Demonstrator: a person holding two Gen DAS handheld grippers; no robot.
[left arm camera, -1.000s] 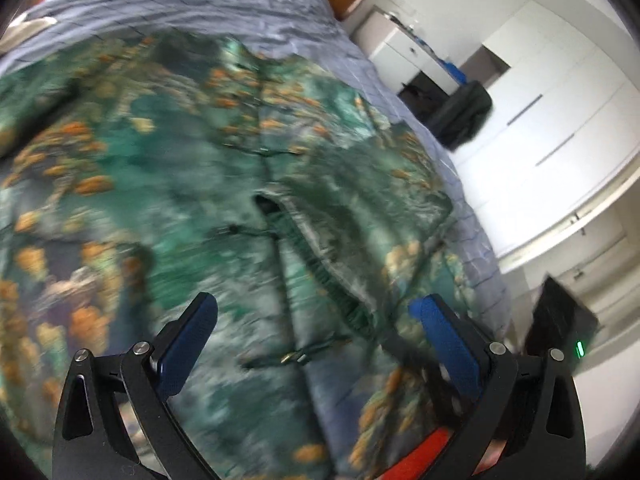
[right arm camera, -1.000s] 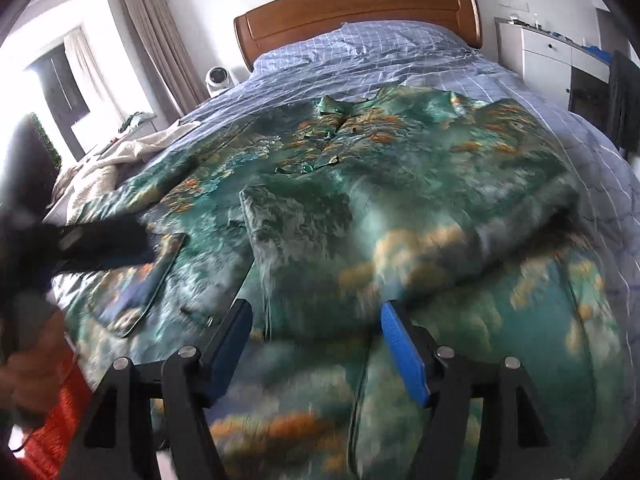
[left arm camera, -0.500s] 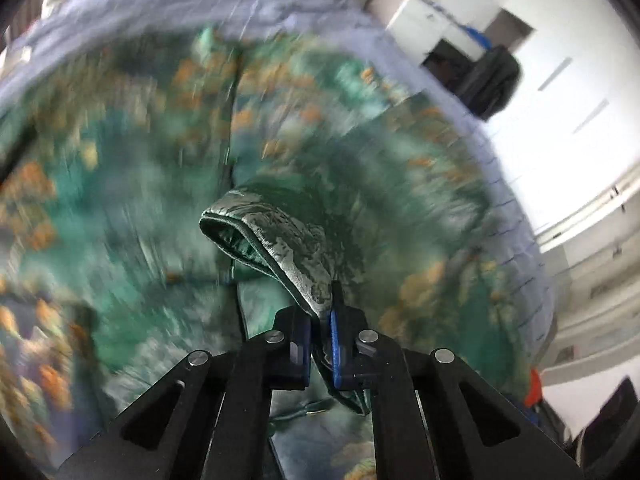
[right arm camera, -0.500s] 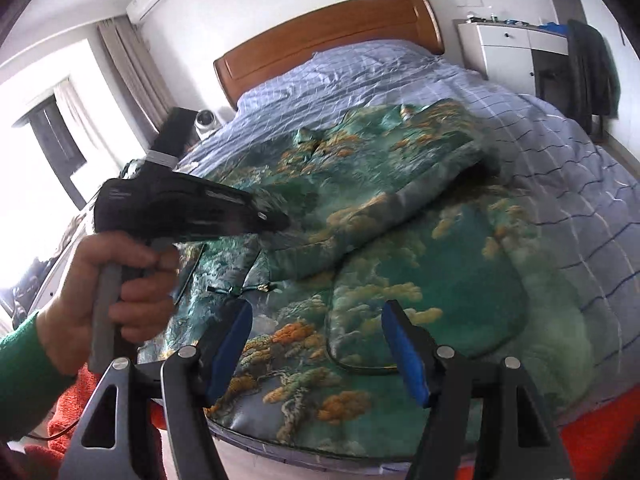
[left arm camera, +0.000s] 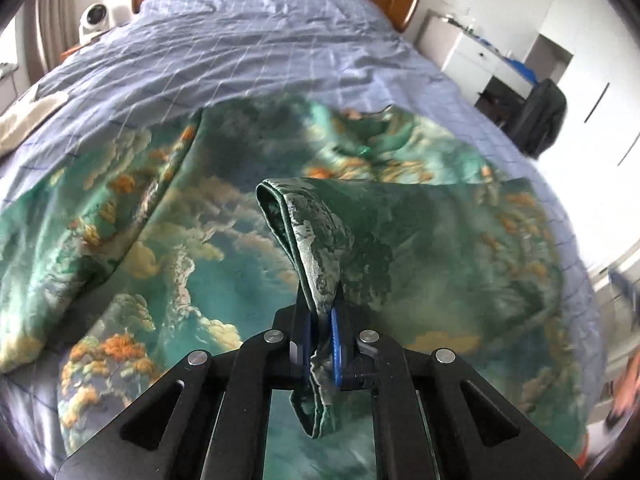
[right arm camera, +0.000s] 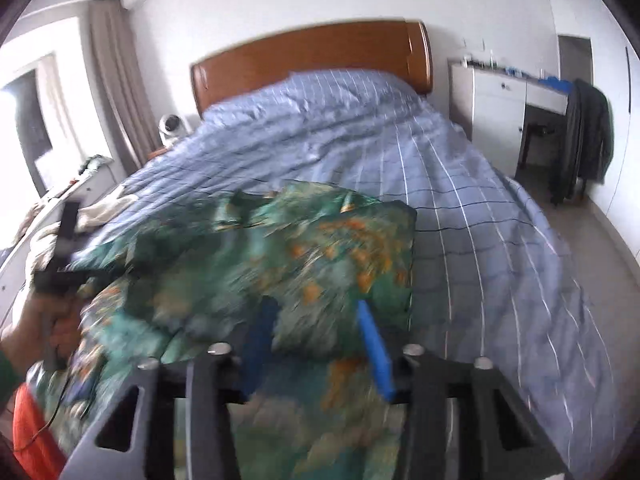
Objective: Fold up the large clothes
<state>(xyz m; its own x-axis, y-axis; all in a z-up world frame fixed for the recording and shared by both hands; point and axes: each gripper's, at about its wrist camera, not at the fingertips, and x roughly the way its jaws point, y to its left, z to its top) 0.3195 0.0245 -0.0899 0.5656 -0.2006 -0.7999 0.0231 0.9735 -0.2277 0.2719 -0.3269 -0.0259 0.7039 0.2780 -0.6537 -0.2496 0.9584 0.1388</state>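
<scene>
A large green satin garment [left arm camera: 168, 264] printed with orange and cream clouds lies spread on the bed. My left gripper [left arm camera: 322, 344] is shut on a doubled hem of it and holds that edge [left arm camera: 316, 240] lifted above the rest. In the right wrist view the garment [right arm camera: 312, 264] is blurred, with one side folded over. My right gripper [right arm camera: 316, 332] is open, its blue fingers [right arm camera: 374, 344] a hand's width apart just over the cloth, holding nothing. The left gripper [right arm camera: 60, 268] shows at the far left in a hand.
The bed has a blue checked cover [left arm camera: 260, 48] and a wooden headboard [right arm camera: 312, 60]. A white cabinet [right arm camera: 496, 96] and a chair with a dark jacket [right arm camera: 588, 140] stand to the right. A small white fan [right arm camera: 172, 126] and crumpled cream cloth [left arm camera: 28, 116] are on the left.
My left gripper shut on the garment's hem and lifted it, carrying it across. My right gripper stayed open and pulled back and up from the cloth.
</scene>
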